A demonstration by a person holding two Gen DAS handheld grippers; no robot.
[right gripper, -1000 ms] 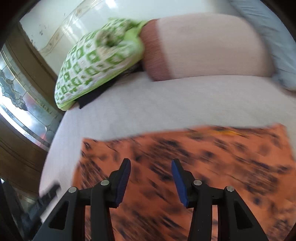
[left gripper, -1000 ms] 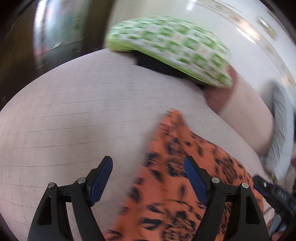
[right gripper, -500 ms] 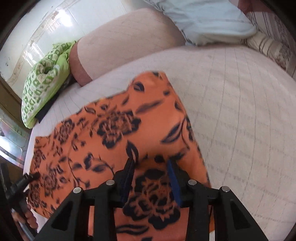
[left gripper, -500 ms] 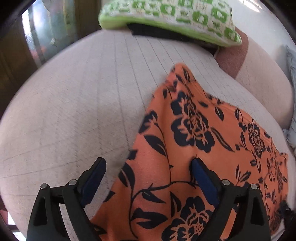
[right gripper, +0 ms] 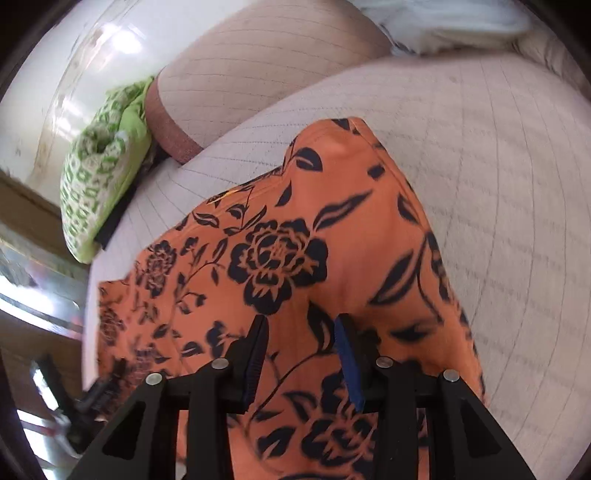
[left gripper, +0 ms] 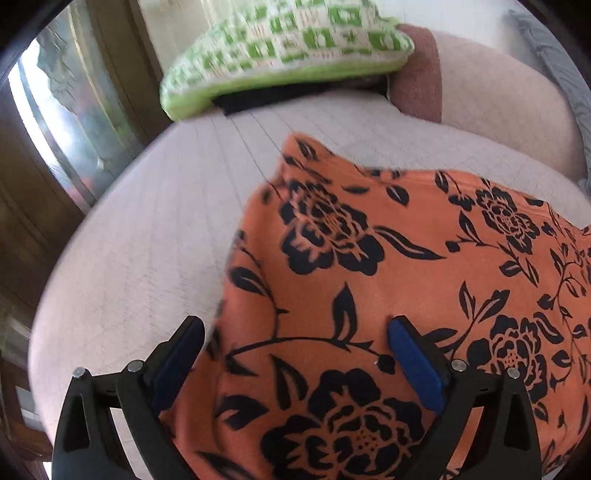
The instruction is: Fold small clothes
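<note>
An orange garment with black flowers (left gripper: 388,266) lies spread on a pale quilted bed (left gripper: 147,240). It also shows in the right wrist view (right gripper: 295,251). My left gripper (left gripper: 295,350) is open wide, its jaws straddling the garment's left part just above the cloth. My right gripper (right gripper: 301,343) is open with a narrower gap, over the garment's right part. The left gripper shows faintly at the lower left of the right wrist view (right gripper: 92,395).
A green-and-white patterned pillow (left gripper: 280,48) lies at the head of the bed on a dark cloth. A pinkish bolster (left gripper: 498,103) lies beside it. White bedding (right gripper: 443,22) is at the far right. A wooden window frame (left gripper: 55,147) is left of the bed.
Both grippers have moved in lower and closer over the garment. The right gripper's jaws have opened a little wider than half a second ago.
</note>
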